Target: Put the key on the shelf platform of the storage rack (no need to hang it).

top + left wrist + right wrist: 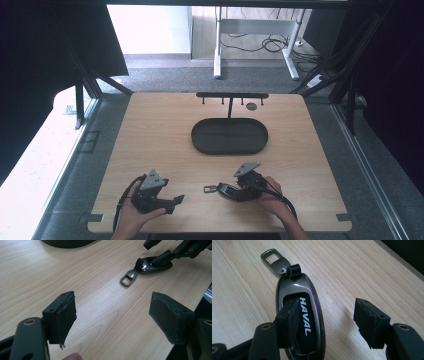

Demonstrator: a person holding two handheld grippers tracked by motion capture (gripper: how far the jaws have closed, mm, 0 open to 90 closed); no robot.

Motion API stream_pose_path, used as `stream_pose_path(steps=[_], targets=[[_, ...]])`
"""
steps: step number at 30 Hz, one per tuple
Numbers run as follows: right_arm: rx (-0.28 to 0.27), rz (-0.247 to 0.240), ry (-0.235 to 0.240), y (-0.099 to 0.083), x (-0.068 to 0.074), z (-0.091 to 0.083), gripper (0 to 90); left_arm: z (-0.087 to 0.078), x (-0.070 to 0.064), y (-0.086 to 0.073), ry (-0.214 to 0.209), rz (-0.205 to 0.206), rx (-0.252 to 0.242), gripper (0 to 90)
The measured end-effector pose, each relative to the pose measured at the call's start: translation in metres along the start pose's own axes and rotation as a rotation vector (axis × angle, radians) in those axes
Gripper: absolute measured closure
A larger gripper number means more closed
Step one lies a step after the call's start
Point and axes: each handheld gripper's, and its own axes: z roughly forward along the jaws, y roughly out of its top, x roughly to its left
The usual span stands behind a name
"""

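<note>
A dark grey key fob (221, 190) marked HAVAL lies flat on the wooden table, its metal clip (209, 189) pointing left. My right gripper (229, 191) is open right over the fob. In the right gripper view one pad rests on the fob (308, 315) and the other stands on bare wood, with the right gripper (325, 306) not closed on anything. My left gripper (175, 204) is open near the front edge, with nothing between its jaws. In the left gripper view the left gripper (113, 300) faces the fob (155, 265) and the clip (128, 278).
A black oval tray (200, 146) sits at mid-table, its edge showing as the tray (67, 242) in the left gripper view. Behind it stands a black rack (231, 95) with small hooks. A small dark disc (251, 106) lies near the rack.
</note>
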Motion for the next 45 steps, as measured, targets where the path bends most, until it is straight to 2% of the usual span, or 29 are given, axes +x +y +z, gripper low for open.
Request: stream_pose_path(steps=[22, 34, 41, 45], targets=[[-0.010, 0.009, 0.011, -0.0015, -0.0010, 0.0009, 37.8, 0.0018, -0.0004, -0.0002, 0.001, 0.000, 0.006, 21.8], [-0.009, 0.004, -0.001, 0.0028, -0.0015, -0.0003, 39.6, 0.0017, -0.0001, -0.0003, 0.001, -0.001, 0.005, 21.8], [-0.007, 0.003, 0.012, 0.0049, -0.0017, -0.0025, 41.3, 0.0016, 0.0000, -0.0003, 0.001, -0.002, 0.005, 21.8], [-0.003, -0.017, 0.024, 0.0073, 0.0016, -0.0027, 41.3, 0.0018, -0.0003, -0.0002, 0.001, -0.002, 0.005, 21.8]])
